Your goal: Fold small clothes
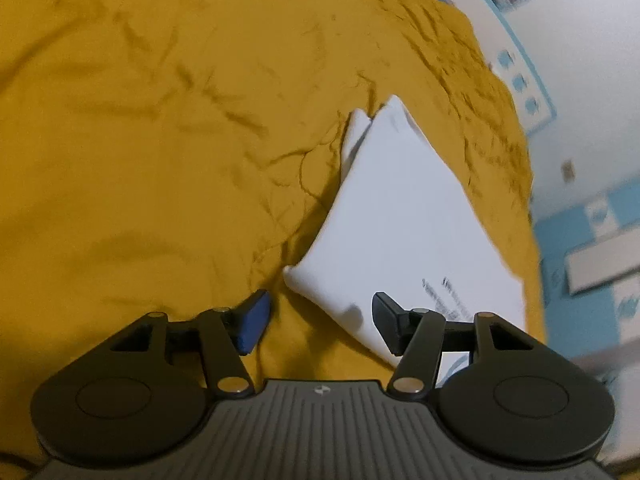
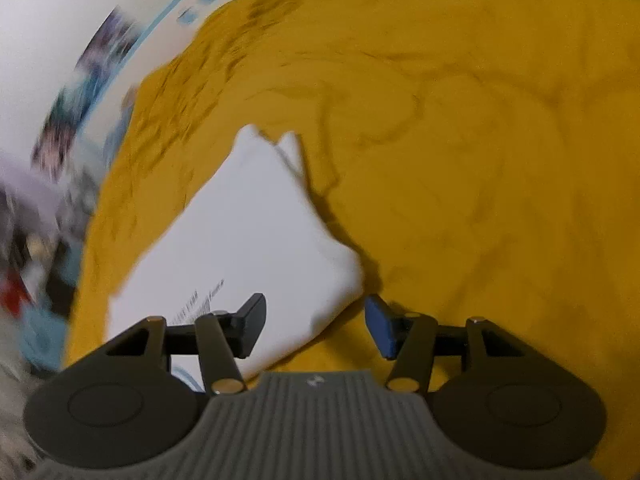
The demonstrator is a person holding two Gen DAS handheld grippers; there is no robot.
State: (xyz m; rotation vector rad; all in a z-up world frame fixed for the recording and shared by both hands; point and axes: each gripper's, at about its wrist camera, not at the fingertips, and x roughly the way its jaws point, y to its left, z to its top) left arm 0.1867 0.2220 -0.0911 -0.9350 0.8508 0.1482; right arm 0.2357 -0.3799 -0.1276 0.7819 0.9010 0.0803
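A small white garment (image 1: 400, 216) with a line of dark print lies folded flat on a mustard-yellow cloth (image 1: 160, 140). In the left wrist view my left gripper (image 1: 320, 320) hovers over the garment's near left corner, jaws apart, nothing pinched between them. The right wrist view shows the same white garment (image 2: 248, 232) lying left of centre on the yellow cloth (image 2: 480, 160). There my right gripper (image 2: 316, 324) stands open above the garment's near right corner, and its pads touch no fabric. Both views are motion-blurred.
The yellow cloth is wrinkled and covers most of the surface. Beyond its edge a white wall with blue-framed pictures (image 1: 524, 92) shows in the left wrist view. Blurred clutter (image 2: 36, 240) lies past the cloth's left edge in the right wrist view.
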